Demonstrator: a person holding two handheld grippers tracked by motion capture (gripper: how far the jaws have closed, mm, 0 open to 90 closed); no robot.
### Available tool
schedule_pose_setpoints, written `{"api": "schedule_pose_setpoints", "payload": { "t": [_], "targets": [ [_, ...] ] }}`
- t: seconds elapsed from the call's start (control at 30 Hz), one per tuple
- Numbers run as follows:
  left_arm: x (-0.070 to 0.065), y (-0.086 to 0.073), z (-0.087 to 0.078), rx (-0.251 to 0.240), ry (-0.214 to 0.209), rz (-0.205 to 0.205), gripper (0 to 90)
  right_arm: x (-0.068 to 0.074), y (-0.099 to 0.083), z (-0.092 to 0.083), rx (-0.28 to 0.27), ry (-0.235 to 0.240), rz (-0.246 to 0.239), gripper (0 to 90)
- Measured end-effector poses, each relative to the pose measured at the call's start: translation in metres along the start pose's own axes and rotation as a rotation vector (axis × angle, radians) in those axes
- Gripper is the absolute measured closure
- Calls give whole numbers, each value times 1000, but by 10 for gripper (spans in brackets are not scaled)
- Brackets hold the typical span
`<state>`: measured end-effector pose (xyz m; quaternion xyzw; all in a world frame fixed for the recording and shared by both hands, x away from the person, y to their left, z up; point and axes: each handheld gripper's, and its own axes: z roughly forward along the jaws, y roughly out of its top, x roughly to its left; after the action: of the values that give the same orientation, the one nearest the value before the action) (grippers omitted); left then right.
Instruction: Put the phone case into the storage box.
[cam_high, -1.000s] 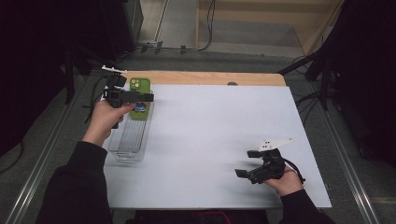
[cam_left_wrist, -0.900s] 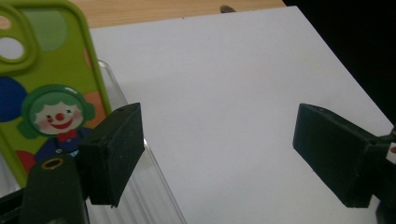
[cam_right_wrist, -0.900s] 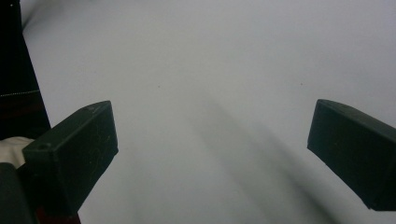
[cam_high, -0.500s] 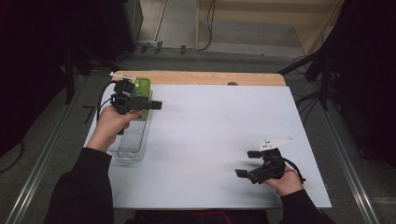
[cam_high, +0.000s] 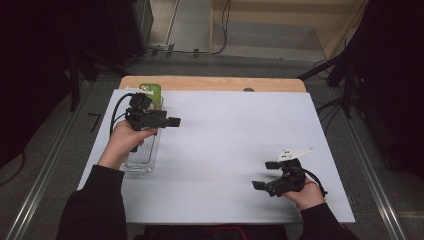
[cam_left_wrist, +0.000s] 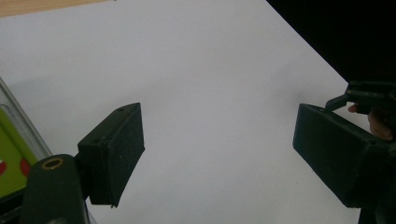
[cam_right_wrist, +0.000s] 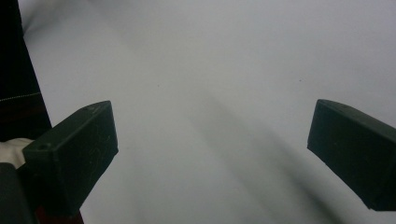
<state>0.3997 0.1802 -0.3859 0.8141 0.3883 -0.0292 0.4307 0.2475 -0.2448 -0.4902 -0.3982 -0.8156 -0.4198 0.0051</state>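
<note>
Nearest the person, at the lower right of the white table (cam_high: 220, 150), the right hand (cam_high: 307, 195) holds the right gripper (cam_high: 265, 175) low over the surface, its jaws pointing left across the sheet. The right gripper view (cam_right_wrist: 210, 154) shows the two black jaws spread wide, with nothing but bare white surface between them: this gripper is released and grasps nothing.

Farther off, at the left side of the table, the left hand (cam_high: 122, 145) carries the left gripper (cam_high: 172, 121) above the clear plastic tray (cam_high: 141, 162), its jaws pointing right toward the middle of the table. The left gripper view (cam_left_wrist: 217, 149) shows these jaws likewise standing apart over bare white surface, so this gripper too is released and empty. In that view the tray's clear rim (cam_left_wrist: 21, 126) lies at the lower left edge, beside and behind the left-hand jaw and not between the jaws.

The tray lies lengthwise along the table's left edge, directly under the left hand and well apart from the right gripper. At its far end, just behind the left gripper, lies a green object (cam_high: 150, 91), partly hidden by the gripper. Beyond it runs the table's bare wooden edge (cam_high: 215, 83).
</note>
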Motion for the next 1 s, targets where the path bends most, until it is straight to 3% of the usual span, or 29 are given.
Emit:
{"api": "schedule_pose_setpoints", "payload": {
  "t": [0.47, 1.0],
  "targets": [
    [-17, -15, 3, -8, -26, 52, 171, 0, 0, -1, 1, -2, 6, 3],
    [-27, -42, 11, 1, -53, 72, 171, -3, 0, -1, 0, 1, 22, 3]
  ]
}}
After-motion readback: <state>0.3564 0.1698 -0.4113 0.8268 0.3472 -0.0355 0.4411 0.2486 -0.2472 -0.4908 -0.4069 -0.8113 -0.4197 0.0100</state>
